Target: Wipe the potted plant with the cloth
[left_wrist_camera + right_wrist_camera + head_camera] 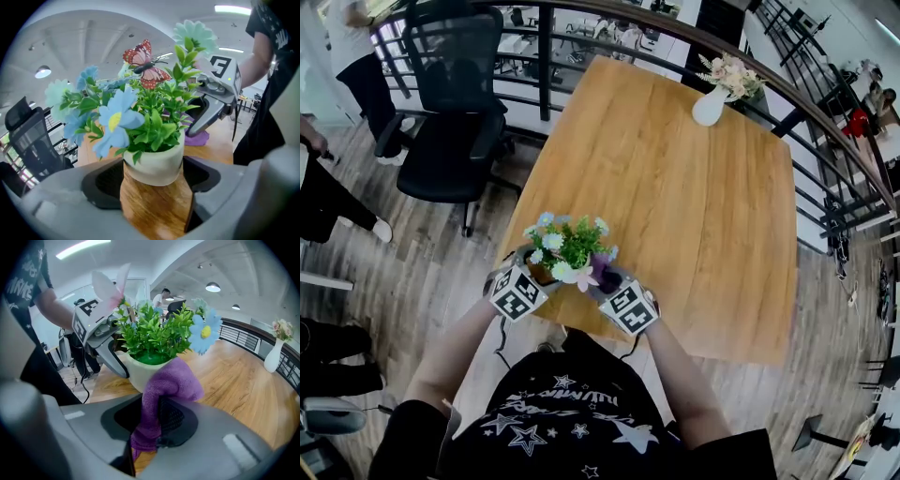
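The potted plant (567, 248) has green leaves, blue and white flowers and a red butterfly, in a white pot (152, 161) with a wooden lower half. It is at the table's near edge. My left gripper (517, 291) has its jaws wide around the wooden base, pressing it on both sides (153, 190). My right gripper (628, 305) is shut on a purple cloth (164, 394), whose bunched top lies against the pot's rim (140, 369). In the left gripper view, the cloth (197, 138) shows behind the pot under the right gripper (213, 105).
The wooden table (675, 187) stretches away, with a white vase of flowers (710, 105) at its far end. A black office chair (450, 122) stands at the left. A dark railing (825, 122) curves around the far side. People stand at the far left.
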